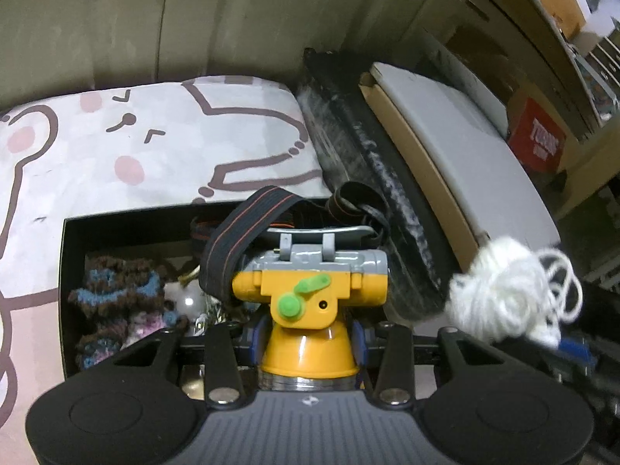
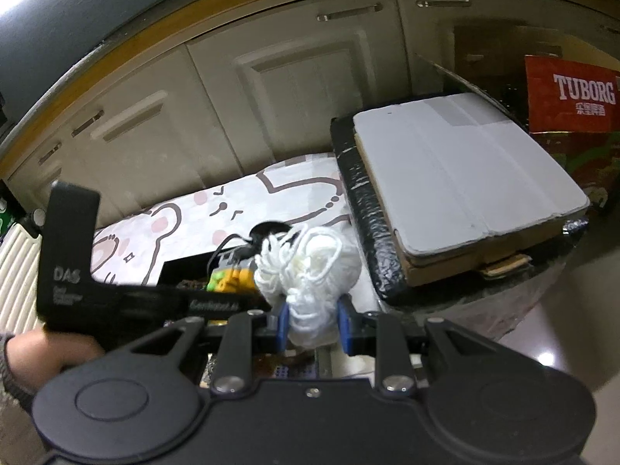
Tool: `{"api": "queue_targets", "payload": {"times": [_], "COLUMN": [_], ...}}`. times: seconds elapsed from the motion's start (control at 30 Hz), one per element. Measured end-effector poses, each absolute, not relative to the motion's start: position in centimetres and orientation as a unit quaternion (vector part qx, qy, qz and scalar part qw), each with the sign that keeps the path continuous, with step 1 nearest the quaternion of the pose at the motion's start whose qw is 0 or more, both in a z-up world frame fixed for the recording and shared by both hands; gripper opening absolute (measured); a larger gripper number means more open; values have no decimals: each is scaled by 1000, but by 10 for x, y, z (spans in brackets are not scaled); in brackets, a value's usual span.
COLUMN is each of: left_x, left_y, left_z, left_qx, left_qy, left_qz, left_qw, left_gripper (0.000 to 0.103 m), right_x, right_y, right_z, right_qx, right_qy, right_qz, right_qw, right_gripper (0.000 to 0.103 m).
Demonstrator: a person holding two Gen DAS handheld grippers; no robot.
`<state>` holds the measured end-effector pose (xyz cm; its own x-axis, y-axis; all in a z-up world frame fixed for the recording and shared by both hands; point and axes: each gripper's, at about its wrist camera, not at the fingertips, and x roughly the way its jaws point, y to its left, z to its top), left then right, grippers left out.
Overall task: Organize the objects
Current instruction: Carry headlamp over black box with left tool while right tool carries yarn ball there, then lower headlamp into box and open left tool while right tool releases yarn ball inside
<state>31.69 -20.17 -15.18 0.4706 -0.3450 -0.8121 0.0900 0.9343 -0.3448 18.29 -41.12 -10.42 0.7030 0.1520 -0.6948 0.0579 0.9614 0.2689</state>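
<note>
A: Where is the headlamp (image 1: 310, 294)?

B: Clamped in the left claw (image 1: 308, 343) by its yellow cone, above the open black box (image 1: 68, 240). Its striped strap (image 1: 236, 240) loops back over the box.

A: What's in the box?

B: Crocheted pieces (image 1: 116, 310) in brown, blue and pink at the box's left side, with a small shiny ball (image 1: 190, 300) beside them (the rest is too dark to tell).

A: And the other claw?

B: The right claw (image 2: 312, 327) is closed on a ball of white yarn (image 2: 310, 271), to the right of the box.

A: Anything around it?

B: The box sits on a bear-print cloth (image 1: 155, 143). Right of the box, a black wrapped slab (image 1: 356, 162) carries a flat cardboard pack with a grey top (image 2: 465, 162). A red Tuborg carton (image 2: 573, 95) stands beyond that.
</note>
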Motion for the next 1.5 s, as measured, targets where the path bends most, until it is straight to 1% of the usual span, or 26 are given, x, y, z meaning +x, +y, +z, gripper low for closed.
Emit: {"api": "queue_targets", "payload": {"times": [0.13, 0.2, 0.23, 0.27, 0.5, 0.93, 1.0, 1.1, 1.13, 1.17, 1.2, 1.33, 1.37, 1.4, 1.43, 1.47, 1.5], "left_x": [323, 323, 323, 323, 314, 290, 289, 287, 286, 286, 285, 285, 285, 285, 285, 284, 284], "left_y": [-200, -196, -195, -193, -183, -140, -138, -134, -132, -131, -131, -129, -128, -127, -126, -126, -125], "left_z": [-155, -156, -155, -153, -136, -109, -108, -109, -109, -110, -110, -112, -112, -112, -113, -112, -112], "left_qx": [-145, -166, -177, -180, -151, -121, -112, -106, -104, -101, -96, -86, -87, -87, -87, -87, -87], "left_qy": [481, 472, 468, 462, 458, 442, 444, 447, 449, 450, 451, 455, 455, 456, 456, 456, 456], "left_qz": [-120, -125, -128, -129, -127, -106, -104, -99, -97, -94, -90, -85, -85, -86, -86, -85, -85], "left_qw": [856, 857, 857, 859, 867, 882, 883, 882, 882, 882, 883, 882, 882, 882, 881, 881, 882], "left_gripper": [43, 57, 72, 75, 75, 75, 76, 81, 85, 90, 91, 91, 91, 91, 91, 91, 91], "right_x": [184, 185, 185, 185, 188, 209, 212, 214, 213, 213, 214, 214, 214, 214, 215, 216, 217], "right_y": [-410, -410, -411, -412, -403, -354, -351, -345, -346, -347, -349, -354, -356, -357, -359, -359, -358], "right_z": [-107, -108, -108, -109, -114, -152, -156, -157, -155, -154, -153, -144, -140, -138, -136, -135, -135], "right_qx": [132, 132, 132, 135, 131, 72, 66, 41, 35, 35, 42, 58, 63, 72, 84, 91, 91], "right_qy": [389, 391, 392, 392, 409, 495, 502, 505, 501, 497, 494, 475, 467, 461, 456, 452, 452], "right_qz": [28, 26, 23, 22, 37, 105, 105, 83, 75, 70, 67, 55, 52, 52, 52, 54, 53], "right_qw": [911, 911, 910, 910, 903, 859, 856, 858, 862, 864, 866, 876, 880, 883, 885, 885, 886], "right_gripper": [26, 26, 26, 26, 26, 27, 29, 46, 55, 56, 56, 53, 42, 34, 23, 21, 21]}}
